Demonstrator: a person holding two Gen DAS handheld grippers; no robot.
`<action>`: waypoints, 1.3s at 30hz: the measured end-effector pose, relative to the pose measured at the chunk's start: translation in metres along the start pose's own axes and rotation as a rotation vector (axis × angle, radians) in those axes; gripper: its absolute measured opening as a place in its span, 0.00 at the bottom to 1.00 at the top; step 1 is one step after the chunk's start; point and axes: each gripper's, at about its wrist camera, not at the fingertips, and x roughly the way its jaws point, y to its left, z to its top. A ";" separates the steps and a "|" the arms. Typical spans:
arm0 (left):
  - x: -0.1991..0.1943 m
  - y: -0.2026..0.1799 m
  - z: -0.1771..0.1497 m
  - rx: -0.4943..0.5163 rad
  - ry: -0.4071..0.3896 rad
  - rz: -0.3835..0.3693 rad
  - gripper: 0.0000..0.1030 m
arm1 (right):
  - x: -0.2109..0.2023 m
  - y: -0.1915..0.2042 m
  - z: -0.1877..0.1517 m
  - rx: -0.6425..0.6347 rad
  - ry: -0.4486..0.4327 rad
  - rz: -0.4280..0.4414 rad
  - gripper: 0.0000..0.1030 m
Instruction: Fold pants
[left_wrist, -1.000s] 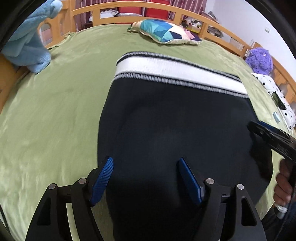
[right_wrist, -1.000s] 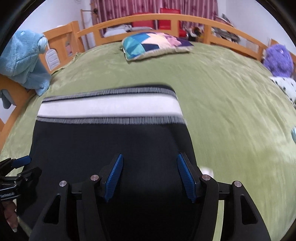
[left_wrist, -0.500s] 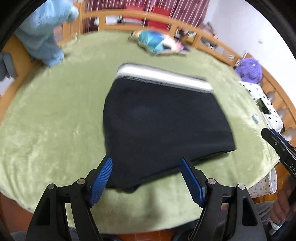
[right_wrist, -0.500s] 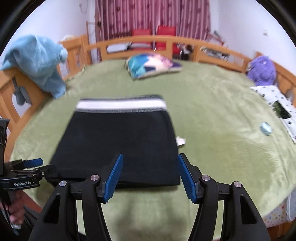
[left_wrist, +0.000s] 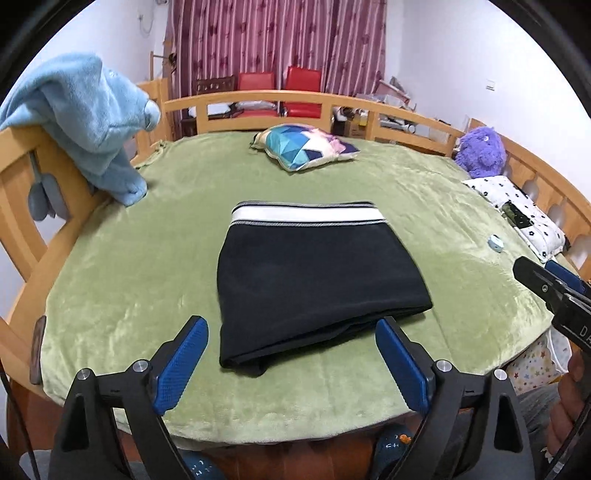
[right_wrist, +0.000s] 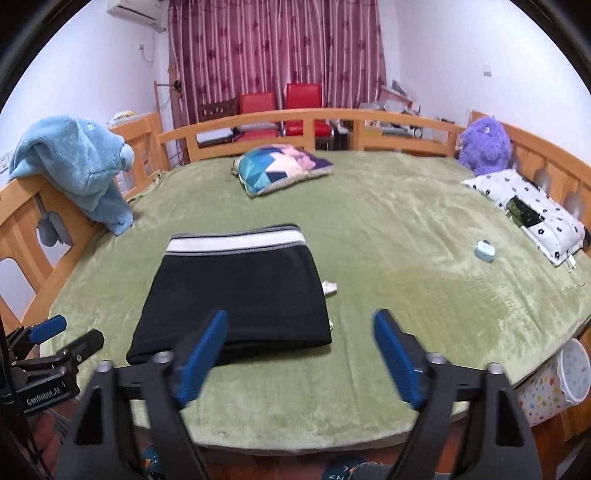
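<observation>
The black pants (left_wrist: 314, 277) lie folded into a compact rectangle on the green bed cover, white-and-grey waistband at the far end. They also show in the right wrist view (right_wrist: 236, 295). My left gripper (left_wrist: 291, 365) is open and empty, held back over the bed's near edge, apart from the pants. My right gripper (right_wrist: 301, 358) is open and empty, also back at the near edge, to the right of the pants' near corner. Each gripper shows at the side of the other's view.
A colourful pillow (left_wrist: 304, 146) lies at the far side. A blue plush blanket (left_wrist: 85, 122) hangs on the left rail. A purple plush toy (left_wrist: 480, 151), a patterned pillow (left_wrist: 517, 210) and a small blue case (right_wrist: 484, 245) are at the right. A wooden rail (right_wrist: 295, 118) surrounds the bed.
Both grippers have pulled back and up from over the pants to the bed's near edge, staying open. The folded pants lie still.
</observation>
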 end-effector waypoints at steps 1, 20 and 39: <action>-0.005 -0.002 -0.001 0.003 -0.009 0.004 0.89 | -0.003 0.001 0.000 -0.003 -0.012 -0.005 0.87; -0.018 -0.008 -0.008 -0.005 -0.020 0.012 0.90 | -0.019 0.007 -0.003 0.000 -0.025 0.023 0.90; -0.019 -0.013 -0.007 0.000 -0.017 0.011 0.90 | -0.020 0.008 -0.001 -0.002 -0.024 0.025 0.90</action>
